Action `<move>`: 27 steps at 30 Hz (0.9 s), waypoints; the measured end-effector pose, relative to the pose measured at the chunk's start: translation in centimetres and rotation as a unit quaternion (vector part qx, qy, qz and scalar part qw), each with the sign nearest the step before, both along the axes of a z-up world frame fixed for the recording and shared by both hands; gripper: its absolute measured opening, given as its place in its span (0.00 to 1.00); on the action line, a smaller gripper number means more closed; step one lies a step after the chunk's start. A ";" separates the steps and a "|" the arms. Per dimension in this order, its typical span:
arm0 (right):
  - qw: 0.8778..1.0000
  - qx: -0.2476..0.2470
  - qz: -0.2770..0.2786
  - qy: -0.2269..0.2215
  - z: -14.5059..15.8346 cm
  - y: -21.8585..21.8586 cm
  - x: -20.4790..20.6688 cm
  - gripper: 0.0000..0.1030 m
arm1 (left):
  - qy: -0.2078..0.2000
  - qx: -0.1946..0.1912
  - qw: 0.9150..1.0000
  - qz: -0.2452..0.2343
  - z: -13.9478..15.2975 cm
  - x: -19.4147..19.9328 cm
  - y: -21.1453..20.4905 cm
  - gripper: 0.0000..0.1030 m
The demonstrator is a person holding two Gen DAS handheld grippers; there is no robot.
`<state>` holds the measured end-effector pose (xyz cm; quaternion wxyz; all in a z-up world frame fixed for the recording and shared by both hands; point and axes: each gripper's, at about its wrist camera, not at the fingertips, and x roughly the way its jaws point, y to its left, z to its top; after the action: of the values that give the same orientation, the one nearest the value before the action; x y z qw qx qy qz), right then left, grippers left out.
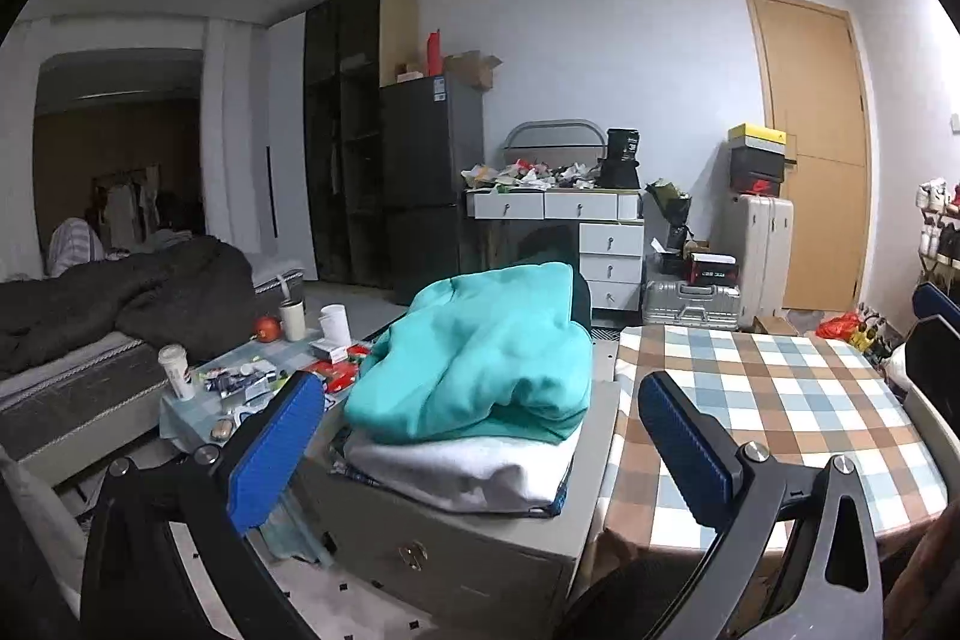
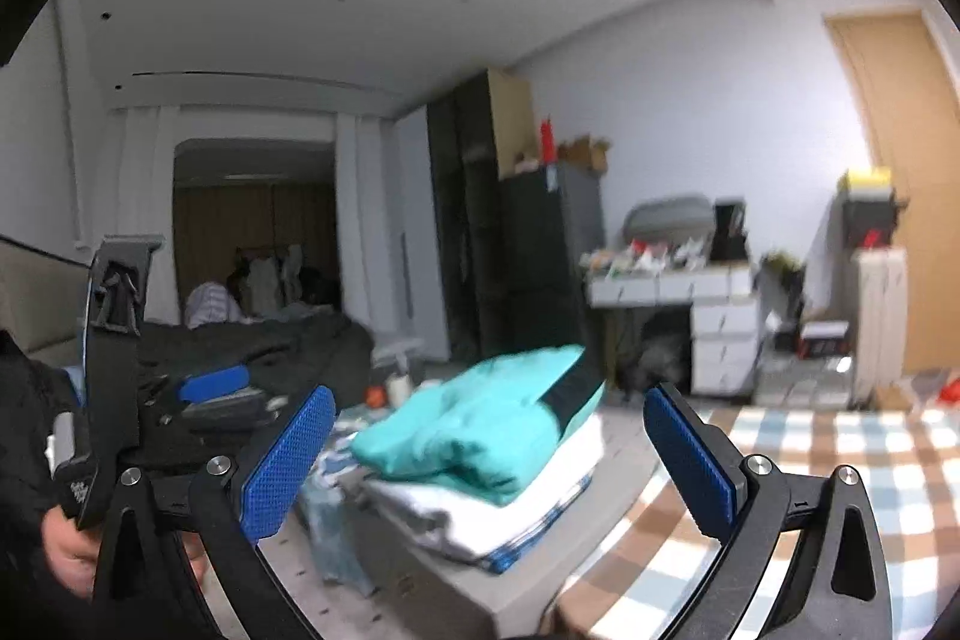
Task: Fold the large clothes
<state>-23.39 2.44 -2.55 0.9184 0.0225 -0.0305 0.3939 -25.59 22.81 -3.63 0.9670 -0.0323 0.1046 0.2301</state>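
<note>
Teal garment (image 1: 480,358), folded and bulky: lies on top of a stack of folded clothes, directly on a white folded piece (image 1: 474,472) that rests on a blue-edged layer beneath. The stack sits on a grey drawer cabinet (image 1: 432,550).

Checked tablecloth (image 1: 780,412), brown, blue and white: covers the table just right of the cabinet.

Cluttered low table (image 1: 252,382) with cups and packets: left of the cabinet, with a bed under a dark blanket (image 1: 138,298) beyond it.

White dresser (image 1: 600,232): against the wall behind the stack.

Left gripper (image 1: 480,436): jaws spread wide, nothing between the blue pads, held in front of the stack.

Right gripper (image 2: 489,460): jaws likewise spread and empty, facing the stack; the picture is blurred.
</note>
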 end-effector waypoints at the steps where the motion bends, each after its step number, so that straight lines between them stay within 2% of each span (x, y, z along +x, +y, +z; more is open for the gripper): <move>1: 1.000 -0.002 -0.004 -0.003 -0.1 0.0 -0.2 1.00 | 0.000 -0.007 1.000 0.002 -0.1 -0.2 -0.1 0.99; 4: 1.000 0.000 -0.002 -0.003 -0.7 -0.3 -0.4 1.00 | -0.007 -0.030 1.000 0.002 0.1 -0.1 0.9 0.99; 7: 1.000 0.008 -0.009 -0.002 -1.0 -0.3 -0.3 1.00 | -0.008 -0.037 0.999 0.013 0.0 -0.3 0.7 0.99; 13: 0.999 0.006 -0.030 -0.007 -1.2 0.0 -0.9 1.00 | -0.004 -0.063 0.998 -0.008 -0.8 -0.9 0.7 0.99; 19: 1.000 0.019 -0.020 0.001 -1.1 -0.2 -1.0 1.00 | -0.013 -0.035 0.999 0.003 -0.4 -1.2 0.2 0.99; 27: 1.000 0.018 -0.023 -0.005 -1.1 -0.2 -1.4 1.00 | -0.012 -0.030 0.999 0.002 -0.2 -1.6 -0.1 0.99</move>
<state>-24.81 2.26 -3.63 0.9266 0.0362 -0.0429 0.3718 -27.17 22.73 -3.80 0.9664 -0.0647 0.0995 0.2280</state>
